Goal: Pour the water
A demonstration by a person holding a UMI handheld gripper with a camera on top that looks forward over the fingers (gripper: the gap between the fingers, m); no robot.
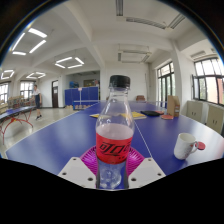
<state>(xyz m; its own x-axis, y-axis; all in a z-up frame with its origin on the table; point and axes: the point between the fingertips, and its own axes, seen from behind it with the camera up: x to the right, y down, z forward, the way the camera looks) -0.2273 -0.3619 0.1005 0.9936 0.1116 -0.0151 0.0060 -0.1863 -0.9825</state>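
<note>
Gripper view, fingers (112, 168) clamp bottle (114, 125), cup (185, 146) beside

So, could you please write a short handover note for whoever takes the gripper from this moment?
Gripper: fingers closed on the bottle, pads pressing both sides.
Bottle: upright, black cap still on, red label, held above the blue table.
Cup: white, standing on the table beyond the fingers, apart from the bottle.
Done: bottle gripped.
Left: the cap is still on, so it probably needs removing; then carry the bottle to the cup, tilt and pour.
</note>
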